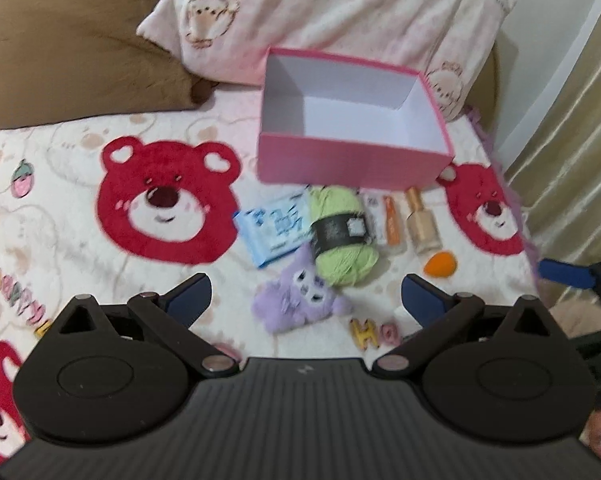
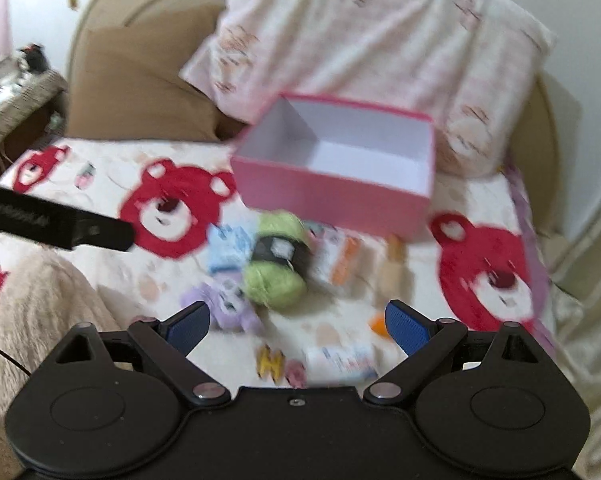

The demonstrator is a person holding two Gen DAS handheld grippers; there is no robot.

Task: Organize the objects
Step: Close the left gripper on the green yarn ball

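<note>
With both the left gripper [image 1: 306, 300] and right gripper [image 2: 297, 326] spread and empty, lower 1 squarely over the green yarn [image 1: 342, 236], then carry it into the pink box [image 1: 352, 120].

A home bedroom. The work surface is a bed spread with a fleece blanket [image 1: 80, 208] printed with red bears, two pillows [image 1: 332, 12] leaning on a curved headboard [image 2: 100, 12]. A curtain [image 1: 572, 184] hangs beside it.
</note>
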